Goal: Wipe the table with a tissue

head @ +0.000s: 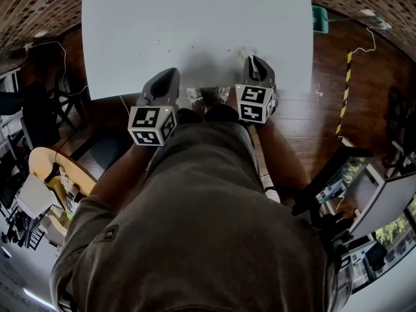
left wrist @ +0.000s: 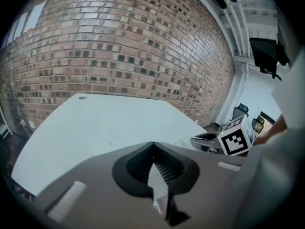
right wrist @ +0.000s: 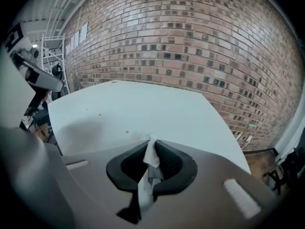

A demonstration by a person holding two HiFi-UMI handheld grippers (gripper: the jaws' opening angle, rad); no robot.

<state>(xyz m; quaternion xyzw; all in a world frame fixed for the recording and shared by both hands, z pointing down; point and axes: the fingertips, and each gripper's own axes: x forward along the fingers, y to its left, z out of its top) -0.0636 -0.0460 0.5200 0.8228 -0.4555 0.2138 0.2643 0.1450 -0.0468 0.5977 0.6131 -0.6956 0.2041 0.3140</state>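
The white table [head: 195, 25] lies in front of me, with small crumbs [head: 194, 47] near its front edge. Both grippers hover at that edge. My left gripper [head: 170, 74] is shut, and a pale corner of tissue [left wrist: 157, 184] hangs from its jaws. Shut on a white tissue [right wrist: 151, 157], my right gripper [head: 255, 61] has a tip of it poking out in front. Crumpled tissue [head: 194, 95] shows between the two grippers in the head view. Brown specks [right wrist: 127, 131] lie on the table [right wrist: 143, 109] just ahead of the right gripper [right wrist: 151, 140].
A brick wall [left wrist: 119, 46] stands behind the table. Dark wooden floor [head: 325, 103] with yellow-black tape [head: 344, 90] lies to the right, and a green object [head: 318, 18] sits by the table's right edge. Chairs and clutter [head: 45, 168] crowd the left. A small hole [left wrist: 83, 98] marks the table's far corner.
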